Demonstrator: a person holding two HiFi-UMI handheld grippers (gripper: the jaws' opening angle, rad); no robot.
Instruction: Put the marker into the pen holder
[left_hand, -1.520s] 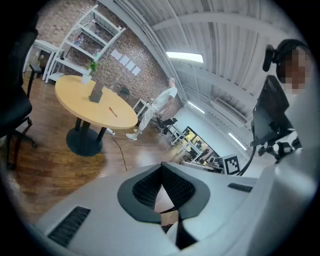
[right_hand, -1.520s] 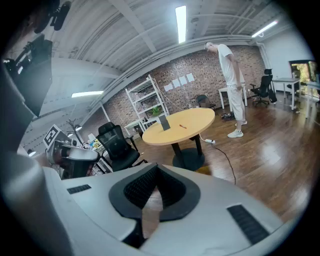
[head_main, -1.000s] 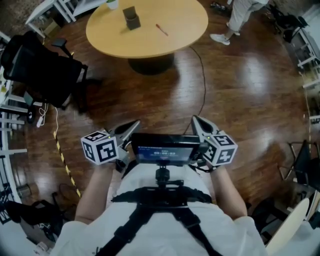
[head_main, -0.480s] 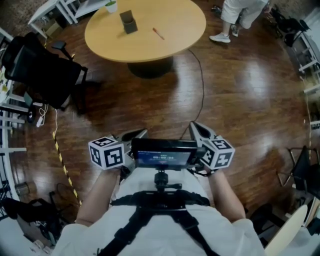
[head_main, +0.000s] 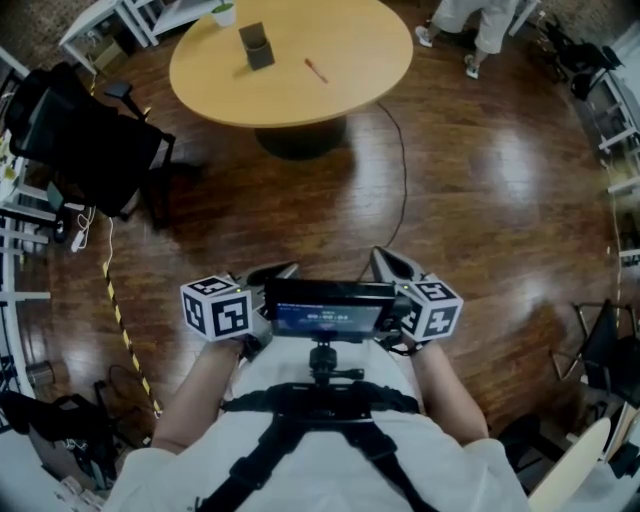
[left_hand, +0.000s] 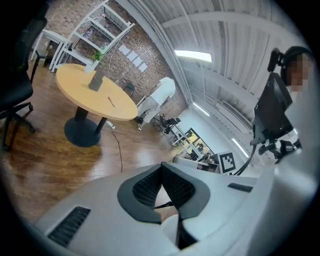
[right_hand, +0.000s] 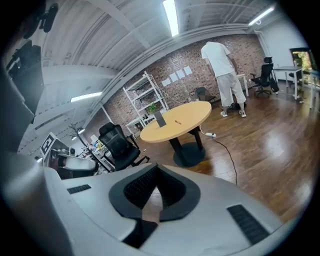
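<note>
Fingers (left_hand: 145, 189) of my left gripper (head_main: 285, 269): closed tip to tip, nothing between them.
Fingers (right_hand: 140, 186) of my right gripper (head_main: 380, 256): likewise together, empty.
Both grippers: held close at my waist, either side of a small screen (head_main: 325, 308), above the wooden floor (head_main: 480, 180).

Marker (head_main: 316, 69): red, thin, lying flat on the round tabletop (head_main: 350, 90), well apart from me across the floor. Untouched.
Pen holder (head_main: 256, 45): dark, upright, on the same tabletop, near the marker but not touching it, to its left in the head view.
Sundries: black office chair (head_main: 85, 140) left of the table; cable (head_main: 404, 170) trailing over the floor from the table's base; a person (head_main: 480, 20) standing beyond the far edge.

Step in hand, as I judge it: the approach. Nothing is grasped and the task is at its very start.
Next move calls for: closing the distance to the tabletop, parting one pair of fingers, and lowering them squarely across the marker's barrel. Since it lies flat and slim, a low, centred pinch seems wise.
</note>
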